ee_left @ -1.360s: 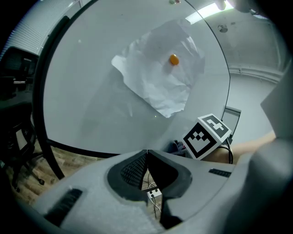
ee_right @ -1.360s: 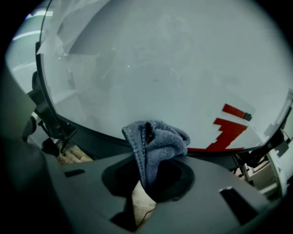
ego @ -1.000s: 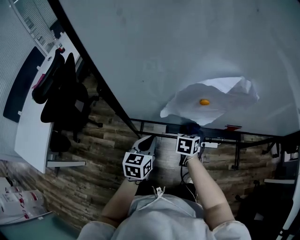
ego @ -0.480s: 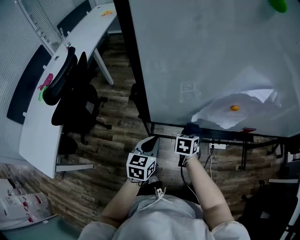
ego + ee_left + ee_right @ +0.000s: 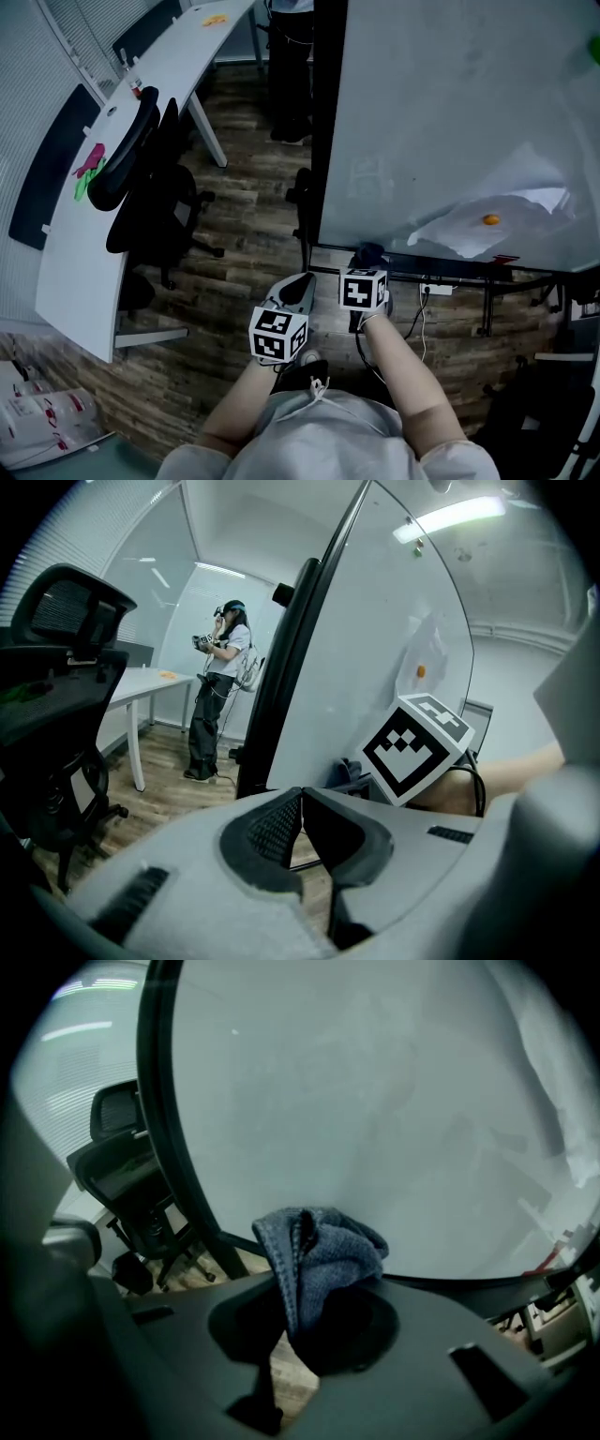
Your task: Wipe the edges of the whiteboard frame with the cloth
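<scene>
Left gripper [image 5: 302, 280] jaws together, right gripper [image 5: 367, 262] clamped on cloth [image 5: 323, 1251], forearms side by side

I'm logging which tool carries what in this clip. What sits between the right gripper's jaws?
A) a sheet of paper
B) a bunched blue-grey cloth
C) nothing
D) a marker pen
B: the right gripper view shows the right gripper clamped on a bunched blue-grey cloth, held in front of the whiteboard.
</scene>
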A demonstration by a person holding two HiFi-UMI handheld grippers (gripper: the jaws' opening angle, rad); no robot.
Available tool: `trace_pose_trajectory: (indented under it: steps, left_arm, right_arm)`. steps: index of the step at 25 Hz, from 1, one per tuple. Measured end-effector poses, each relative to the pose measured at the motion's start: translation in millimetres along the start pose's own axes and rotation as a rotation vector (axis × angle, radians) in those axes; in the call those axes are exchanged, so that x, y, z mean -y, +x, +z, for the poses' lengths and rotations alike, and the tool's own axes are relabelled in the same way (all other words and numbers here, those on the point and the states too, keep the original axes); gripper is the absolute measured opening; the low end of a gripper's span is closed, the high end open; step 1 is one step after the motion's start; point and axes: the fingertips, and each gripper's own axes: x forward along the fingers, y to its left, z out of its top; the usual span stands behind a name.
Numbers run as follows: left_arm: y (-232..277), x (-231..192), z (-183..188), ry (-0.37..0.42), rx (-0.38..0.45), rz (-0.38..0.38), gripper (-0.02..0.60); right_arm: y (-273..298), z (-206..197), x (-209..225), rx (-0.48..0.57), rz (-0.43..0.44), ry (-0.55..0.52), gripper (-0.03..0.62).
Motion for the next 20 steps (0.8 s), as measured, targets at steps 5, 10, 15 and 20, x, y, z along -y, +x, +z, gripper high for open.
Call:
trace_pose_trajectory:
  steps: [5, 10, 15, 20]
  left_arm:
    - [-16.1, -22.6, -5.3, 0.003, -0.015, 0.031, 0.020]
    - [-32.8, -40.5, -11.8, -0.012, -0.018, 0.065, 0.020]
    - [-46.9, -61.6, -20.5, -0.048, -0.015, 0.108, 0.020]
    - [-62.3, -76.8, -33.0, -0.083, -0.013, 0.150, 0.020]
  right_arm:
    - [6.5, 6.4, -38.1, 0.000, 0.056, -0.005, 0.071]
    - [9.1, 15.1, -66.8, 0.016, 0.092, -0.008, 0.071]
    - [12.5, 23.6, -98.0, 0.039, 0.149, -0.026, 0.071]
    - [16.0, 26.3, -116.2, 0.056, 0.182, 0.026, 0.071]
